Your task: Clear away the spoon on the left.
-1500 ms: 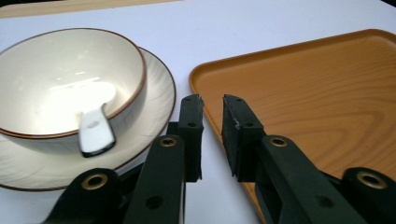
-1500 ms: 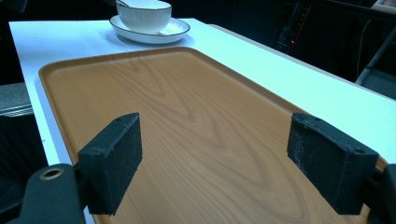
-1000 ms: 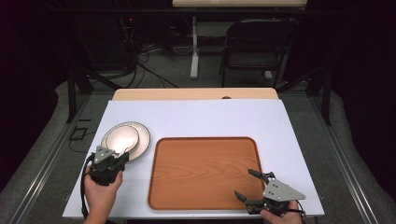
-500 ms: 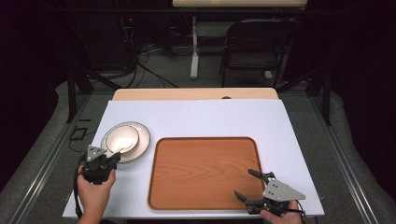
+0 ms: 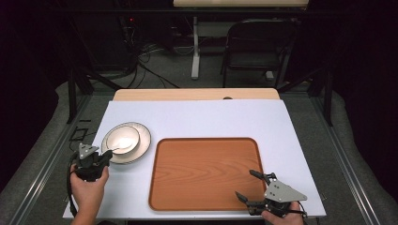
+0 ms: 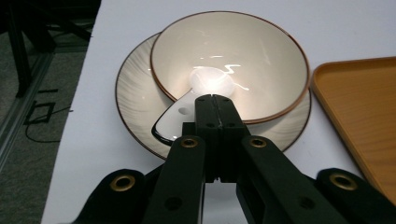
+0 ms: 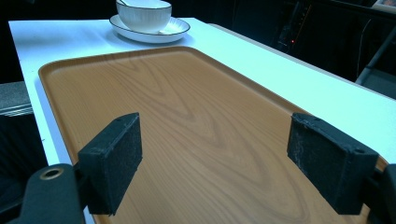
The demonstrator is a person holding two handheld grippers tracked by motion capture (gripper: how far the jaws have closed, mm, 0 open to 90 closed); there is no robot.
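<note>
Near the tabletop's point(image 5: 197, 117) left edge, a bowl point(image 5: 121, 139) sits on a plate point(image 5: 141, 146), off-centre toward the far-left. A white spoon point(image 6: 180, 116) lies in the bowl, its scoop in the bottom and its handle slanting over the near rim toward the left gripper point(image 5: 107, 153). The spoon's long axis runs roughly from the near-left to the bowl's middle. That gripper's fingers point(image 6: 215, 116) are pressed together, tips just beside the handle. The right gripper point(image 5: 245, 184) hovers over the tray's point(image 5: 202, 168) near-right corner, fingers spread, holding nothing.
</note>
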